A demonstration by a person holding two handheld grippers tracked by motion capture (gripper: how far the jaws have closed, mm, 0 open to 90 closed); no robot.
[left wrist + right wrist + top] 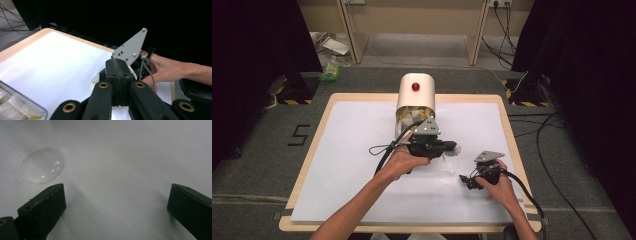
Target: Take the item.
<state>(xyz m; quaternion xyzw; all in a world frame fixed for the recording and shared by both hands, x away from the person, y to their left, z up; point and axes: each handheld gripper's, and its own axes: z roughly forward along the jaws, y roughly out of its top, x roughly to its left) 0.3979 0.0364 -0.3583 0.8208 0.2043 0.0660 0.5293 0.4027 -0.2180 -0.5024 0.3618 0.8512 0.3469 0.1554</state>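
With your left gripper (119, 82) pinched closed on something clear, bring your right gripper's (116, 205) wide-open jaws squarely over the clear round plastic lid (40, 165) just beyond them on the counter (362, 150).

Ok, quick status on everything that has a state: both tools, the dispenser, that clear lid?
Left tool: shut, jaws pressed together.
Right tool: open, jaws wide, nothing between.
Cream dispenser: upright at the table's far edge.
Clear dome lid: lying loose on the white sheet, ungripped.
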